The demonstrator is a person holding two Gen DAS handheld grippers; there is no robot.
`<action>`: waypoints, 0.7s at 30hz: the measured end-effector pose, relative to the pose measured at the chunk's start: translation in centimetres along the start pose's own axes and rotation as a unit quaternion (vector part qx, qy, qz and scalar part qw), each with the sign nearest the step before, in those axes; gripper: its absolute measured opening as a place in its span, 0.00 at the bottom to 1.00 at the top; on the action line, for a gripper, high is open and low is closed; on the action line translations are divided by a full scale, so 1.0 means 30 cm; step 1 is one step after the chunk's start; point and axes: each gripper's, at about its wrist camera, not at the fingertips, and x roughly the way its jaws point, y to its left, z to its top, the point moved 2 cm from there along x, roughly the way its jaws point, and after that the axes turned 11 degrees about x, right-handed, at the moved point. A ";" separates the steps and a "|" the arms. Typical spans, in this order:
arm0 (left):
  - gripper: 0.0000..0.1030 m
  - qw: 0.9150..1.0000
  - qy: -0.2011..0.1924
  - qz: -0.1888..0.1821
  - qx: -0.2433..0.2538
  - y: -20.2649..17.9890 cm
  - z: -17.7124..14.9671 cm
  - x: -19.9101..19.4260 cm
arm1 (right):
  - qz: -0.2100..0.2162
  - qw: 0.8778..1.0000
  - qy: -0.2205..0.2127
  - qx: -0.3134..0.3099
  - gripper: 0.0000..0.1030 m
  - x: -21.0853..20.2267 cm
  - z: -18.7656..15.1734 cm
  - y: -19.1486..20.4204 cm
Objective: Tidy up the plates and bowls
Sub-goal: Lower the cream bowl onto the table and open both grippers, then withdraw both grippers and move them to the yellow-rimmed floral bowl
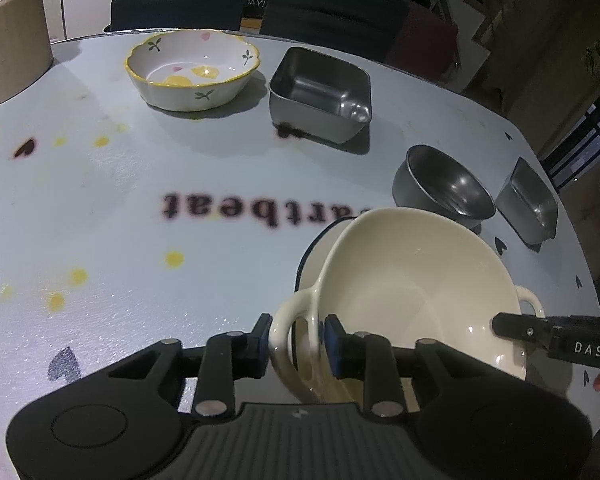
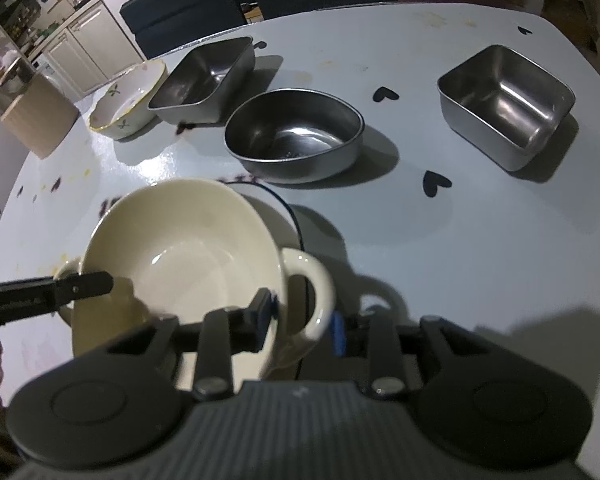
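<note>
Cream bowl (image 1: 412, 292) with two loop handles is seen tilted over a dark-rimmed plate (image 1: 312, 248) at the near right of the bench (image 1: 140, 208). Its left handle sits between the pads of the left claw (image 1: 294, 340), its right handle between those of the right claw (image 2: 300, 322); in both, a gap shows at one pad, so the jaws are judged parted, not clamping. Glazed ceramic is judged heavy, stiff, slippery and breakable, best taken at both handles. Steel bowls (image 2: 296, 136) and a flowered bowl (image 1: 192, 68) are set farther off.
</note>
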 end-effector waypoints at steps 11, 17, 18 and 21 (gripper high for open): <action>0.93 1.000 -0.003 0.003 0.007 -0.003 -0.021 -0.045 | 0.006 0.998 -0.016 -0.055 0.84 -0.032 -0.028 0.048; 1.00 1.000 -0.016 0.009 0.013 0.000 -0.020 -0.096 | 0.000 0.998 -0.042 -0.049 0.99 -0.078 -0.033 0.032; 1.00 1.000 -0.021 0.009 0.013 0.003 -0.018 -0.108 | -0.001 0.998 -0.049 -0.047 1.00 -0.086 -0.032 0.030; 1.00 0.999 -0.045 0.008 0.013 0.015 -0.002 -0.156 | -0.004 0.996 -0.076 -0.048 1.00 -0.122 -0.032 0.033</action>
